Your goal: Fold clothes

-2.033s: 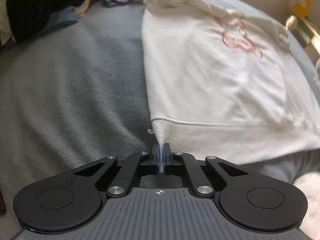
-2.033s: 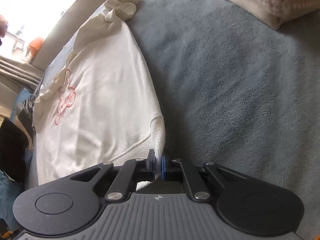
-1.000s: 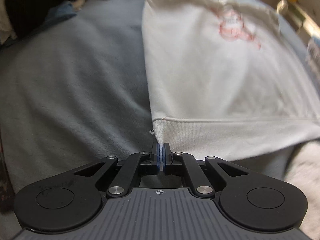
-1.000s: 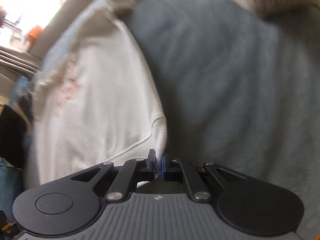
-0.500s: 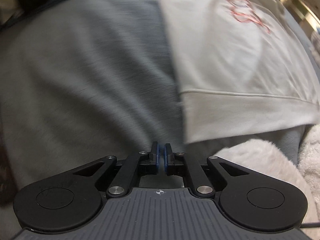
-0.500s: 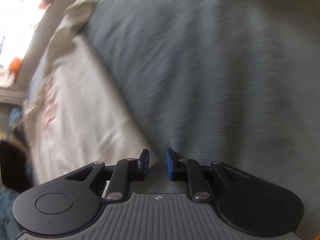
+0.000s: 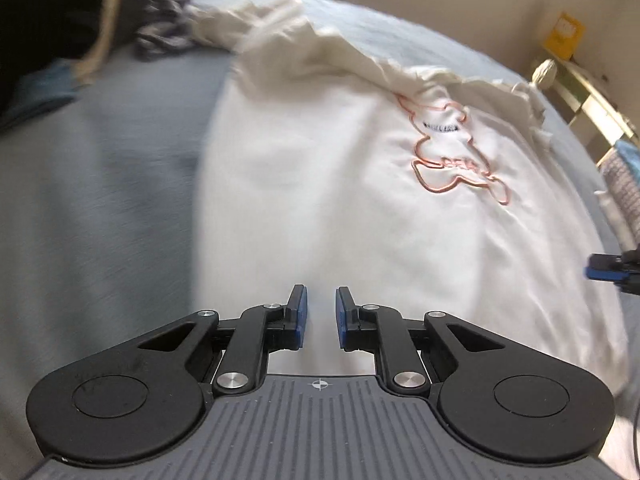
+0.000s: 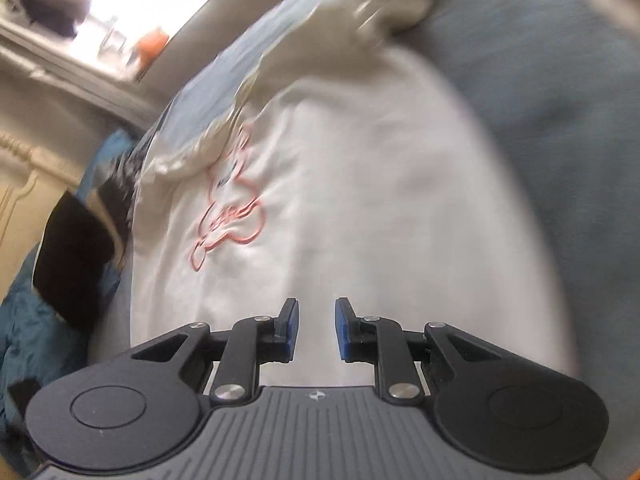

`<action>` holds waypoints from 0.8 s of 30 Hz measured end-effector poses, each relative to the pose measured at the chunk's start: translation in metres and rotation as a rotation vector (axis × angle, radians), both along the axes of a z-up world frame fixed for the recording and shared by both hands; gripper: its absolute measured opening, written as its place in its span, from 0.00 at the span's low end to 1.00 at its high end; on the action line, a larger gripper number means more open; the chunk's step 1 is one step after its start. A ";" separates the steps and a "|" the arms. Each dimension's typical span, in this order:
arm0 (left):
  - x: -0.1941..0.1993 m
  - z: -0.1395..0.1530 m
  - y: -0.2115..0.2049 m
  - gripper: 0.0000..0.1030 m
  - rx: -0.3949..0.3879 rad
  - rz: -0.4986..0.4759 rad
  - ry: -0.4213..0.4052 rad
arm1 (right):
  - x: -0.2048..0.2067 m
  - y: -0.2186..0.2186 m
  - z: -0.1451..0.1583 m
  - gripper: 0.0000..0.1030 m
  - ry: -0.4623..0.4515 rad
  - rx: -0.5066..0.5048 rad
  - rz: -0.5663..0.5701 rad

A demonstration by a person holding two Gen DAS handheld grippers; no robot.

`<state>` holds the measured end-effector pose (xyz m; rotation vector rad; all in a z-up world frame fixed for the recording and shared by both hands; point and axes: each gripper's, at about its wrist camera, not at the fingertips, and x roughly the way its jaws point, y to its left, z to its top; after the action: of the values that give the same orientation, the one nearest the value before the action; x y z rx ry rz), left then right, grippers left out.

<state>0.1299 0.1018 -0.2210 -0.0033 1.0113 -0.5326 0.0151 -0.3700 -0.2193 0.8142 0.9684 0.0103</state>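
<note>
1. Left wrist view: left gripper (image 7: 319, 317) over the white cotton sweatshirt with a pink outline print (image 7: 360, 184), which lies flat on the grey-blue bed blanket (image 7: 100, 184). Jaws opening, nothing between them. Sweatshirt runs lengthwise straight ahead; print ahead, right.
2. Right wrist view: right gripper (image 8: 316, 330) also over the sweatshirt (image 8: 360, 200), jaws apart, empty. Print ahead, left; bunched sleeve farthest. Neither hand looks nearer.
</note>
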 end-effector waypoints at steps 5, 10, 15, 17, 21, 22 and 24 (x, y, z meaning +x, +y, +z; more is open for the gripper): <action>0.032 -0.006 0.017 0.15 -0.047 0.067 0.047 | 0.007 -0.031 -0.032 0.15 -0.001 0.114 -0.001; 0.066 0.004 0.046 0.15 -0.011 0.204 0.099 | -0.022 -0.095 -0.042 0.06 0.049 0.208 -0.215; 0.107 0.028 0.047 0.15 0.056 0.303 0.100 | -0.022 -0.136 -0.026 0.08 0.154 0.146 -0.391; 0.123 0.046 0.038 0.15 0.059 0.298 0.078 | -0.010 -0.138 -0.008 0.10 0.149 0.103 -0.398; 0.151 0.078 -0.009 0.26 0.073 0.143 0.006 | 0.027 -0.131 0.027 0.11 0.096 0.053 -0.376; 0.159 0.080 -0.024 0.33 0.046 0.103 0.022 | 0.044 -0.124 0.030 0.11 0.079 0.059 -0.347; 0.176 0.082 -0.054 0.38 -0.012 0.032 0.067 | 0.079 -0.110 0.037 0.13 0.045 0.071 -0.289</action>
<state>0.3061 0.0478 -0.1388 -0.0488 1.0718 -0.5121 0.0939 -0.4800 -0.1824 1.0174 0.8892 -0.2250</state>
